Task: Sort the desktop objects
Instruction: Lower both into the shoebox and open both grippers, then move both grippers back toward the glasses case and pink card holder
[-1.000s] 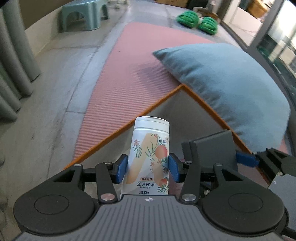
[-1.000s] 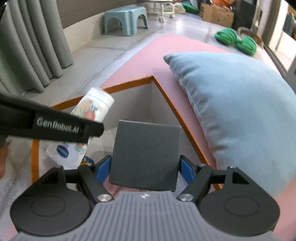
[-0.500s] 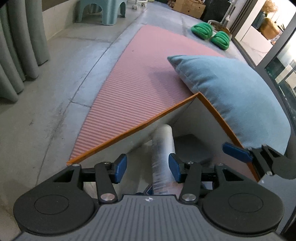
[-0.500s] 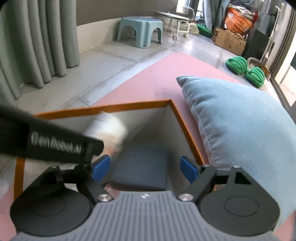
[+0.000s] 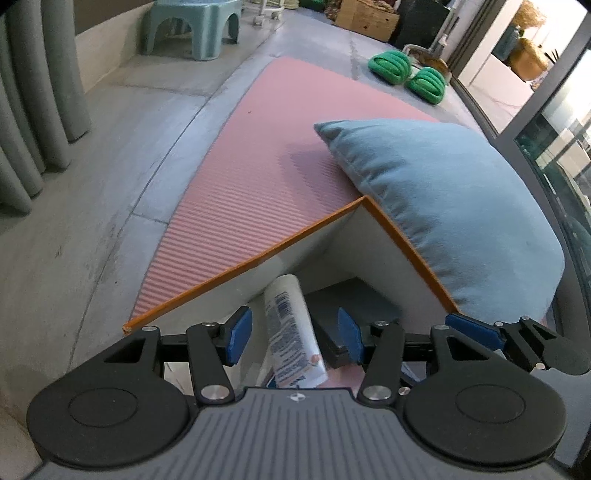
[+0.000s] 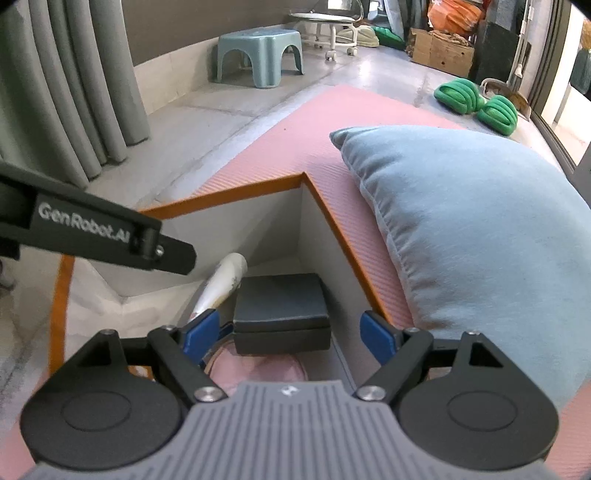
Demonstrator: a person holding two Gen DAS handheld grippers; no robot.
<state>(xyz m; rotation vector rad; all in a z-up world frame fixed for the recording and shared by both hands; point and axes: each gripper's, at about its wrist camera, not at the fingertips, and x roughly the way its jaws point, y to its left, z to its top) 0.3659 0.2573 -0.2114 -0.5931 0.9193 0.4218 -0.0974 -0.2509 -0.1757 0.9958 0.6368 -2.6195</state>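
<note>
A white bottle with a printed label (image 5: 291,325) lies on its side inside the orange-rimmed storage box (image 5: 258,254), leaning into the far corner. A dark grey box (image 6: 280,314) lies flat beside it in the same corner. My left gripper (image 5: 293,332) is open above the bottle, not touching it. My right gripper (image 6: 284,334) is open above the dark box, holding nothing. The bottle also shows in the right wrist view (image 6: 221,284), left of the dark box. The orange rim shows there too (image 6: 332,229).
A blue-grey pillow (image 5: 443,206) presses against the box's right wall on a pink ribbed mat (image 5: 266,162). A teal stool (image 5: 192,26), green slippers (image 5: 406,70) and grey curtains (image 6: 66,92) stand farther off on the concrete floor. A pink item (image 6: 255,369) lies under my right gripper.
Both grippers opened and let go: the bottle dropped from my left gripper and the dark box from my right, both into the box's corner. Both grippers have risen.
</note>
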